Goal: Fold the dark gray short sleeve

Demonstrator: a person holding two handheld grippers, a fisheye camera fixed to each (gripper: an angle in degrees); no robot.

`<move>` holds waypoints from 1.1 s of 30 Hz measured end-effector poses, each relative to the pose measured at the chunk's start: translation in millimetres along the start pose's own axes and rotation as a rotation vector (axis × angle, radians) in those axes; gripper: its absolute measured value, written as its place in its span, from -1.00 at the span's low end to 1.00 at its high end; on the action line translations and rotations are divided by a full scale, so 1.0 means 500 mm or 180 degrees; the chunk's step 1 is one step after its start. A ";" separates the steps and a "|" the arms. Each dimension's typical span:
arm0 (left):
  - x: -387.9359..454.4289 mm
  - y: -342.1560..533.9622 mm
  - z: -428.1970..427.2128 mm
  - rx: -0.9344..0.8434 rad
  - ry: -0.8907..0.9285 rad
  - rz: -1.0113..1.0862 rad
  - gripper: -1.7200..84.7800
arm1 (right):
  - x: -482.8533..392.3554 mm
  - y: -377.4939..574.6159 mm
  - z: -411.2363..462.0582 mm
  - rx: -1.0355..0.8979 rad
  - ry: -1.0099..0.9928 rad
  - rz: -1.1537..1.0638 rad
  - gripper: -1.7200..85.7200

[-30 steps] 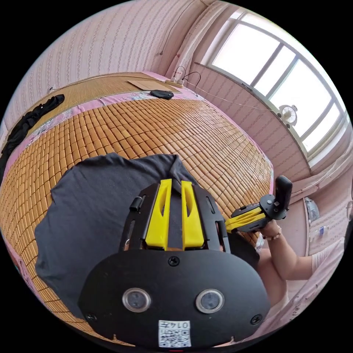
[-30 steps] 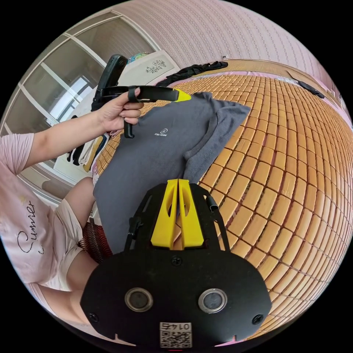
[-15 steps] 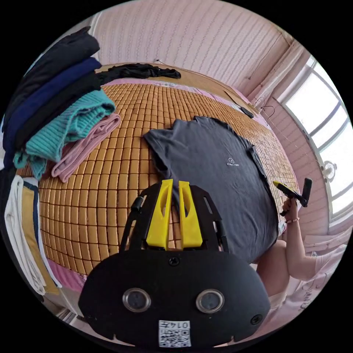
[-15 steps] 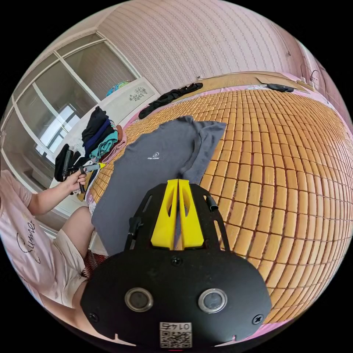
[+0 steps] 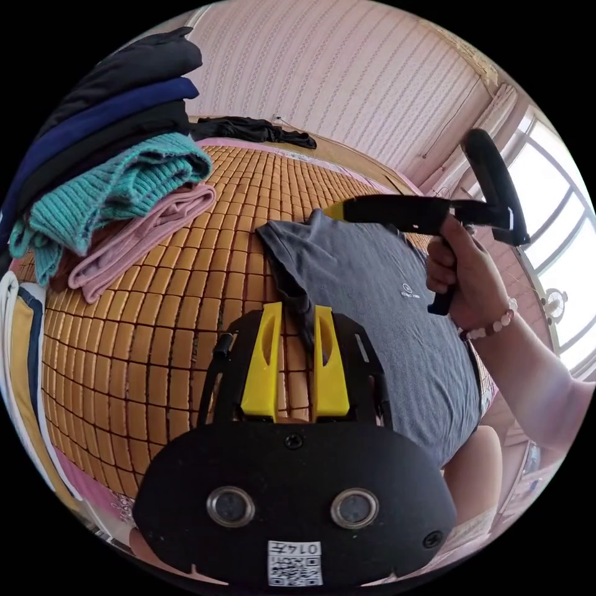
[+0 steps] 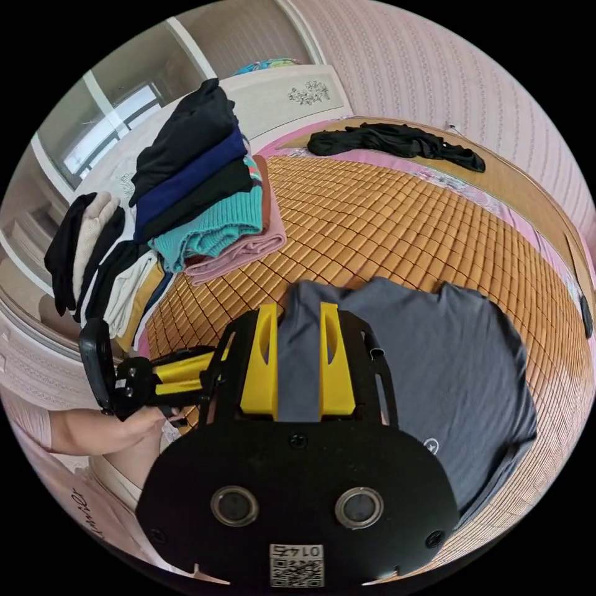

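- Left gripper (image 5: 296,313): fingers (image 5: 264,366) spread apart; a dark fold of the shirt's edge runs up between them, neither finger pressing it. 0.5 s ago they were nearly closed, so they've opened.
- Right gripper (image 6: 298,310): fingers (image 6: 335,366) also parted, shirt fabric visible in the gap, not pinched (0.5 s ago they were closed together).
- In the left gripper view the right gripper (image 5: 338,212) now sits over the shirt's upper edge near the collar, held by a hand (image 5: 462,276); its fingers there are side-on, spread unreadable. 0.5 s ago it was at the far hem side.
- In the right gripper view the left gripper (image 6: 217,366) shows at the shirt's near-left corner, yellow fingers slightly apart.
- Dark gray short sleeve (image 5: 385,323): lies spread flat, front up, on the bed's bamboo mat (image 5: 155,347); small white chest logo visible. One sleeve edge is rumpled by the left fingers; the hem hangs over the bed edge toward the person.
- Stack of folded clothes (image 6: 198,186) sits on the mat near the shirt, apart from it; a loose black garment (image 6: 397,139) lies at the far end.
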State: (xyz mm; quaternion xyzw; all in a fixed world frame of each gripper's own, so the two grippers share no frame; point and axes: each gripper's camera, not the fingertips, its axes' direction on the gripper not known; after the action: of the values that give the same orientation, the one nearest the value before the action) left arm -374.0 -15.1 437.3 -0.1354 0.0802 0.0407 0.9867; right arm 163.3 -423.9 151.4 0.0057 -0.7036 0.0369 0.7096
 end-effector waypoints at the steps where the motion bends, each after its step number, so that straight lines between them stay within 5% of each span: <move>1: -0.008 -0.001 0.008 -0.0059 0.0009 -0.0081 -0.78 | -0.021 -0.029 0.044 -0.0010 0.0063 0.0007 -0.73; 5: -0.035 0.007 0.004 0.0059 0.0119 -0.0133 -0.84 | -0.064 -0.092 0.220 -0.0549 0.0476 -0.0086 -0.79; 9: -0.041 0.013 -0.005 0.0028 0.0100 -0.0001 -0.85 | -0.071 -0.099 0.241 -0.0325 0.1176 -0.0057 -0.93; 16: -0.023 0.034 -0.040 0.0209 0.0127 0.0351 -0.86 | 0.016 -0.066 0.146 0.0158 0.0519 0.0258 -0.96; 20: -0.029 0.040 -0.025 -0.0011 0.0051 0.0289 -0.85 | 0.011 -0.083 0.200 -0.0194 0.0175 0.0116 -0.85; 26: -0.049 0.054 -0.033 0.0020 0.0147 0.0174 -0.86 | -0.104 -0.133 0.357 -0.0844 0.0891 -0.0683 -0.81; 33: -0.040 0.078 -0.061 0.0222 0.0099 0.0307 -0.86 | -0.062 -0.121 0.260 -0.0341 0.0827 -0.0608 -0.94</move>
State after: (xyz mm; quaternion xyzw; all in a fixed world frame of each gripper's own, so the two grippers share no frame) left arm -402.0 13.0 401.5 -0.0975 0.1034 0.0832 0.9863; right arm 36.9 -493.3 124.6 0.0299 -0.6032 -0.0678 0.7941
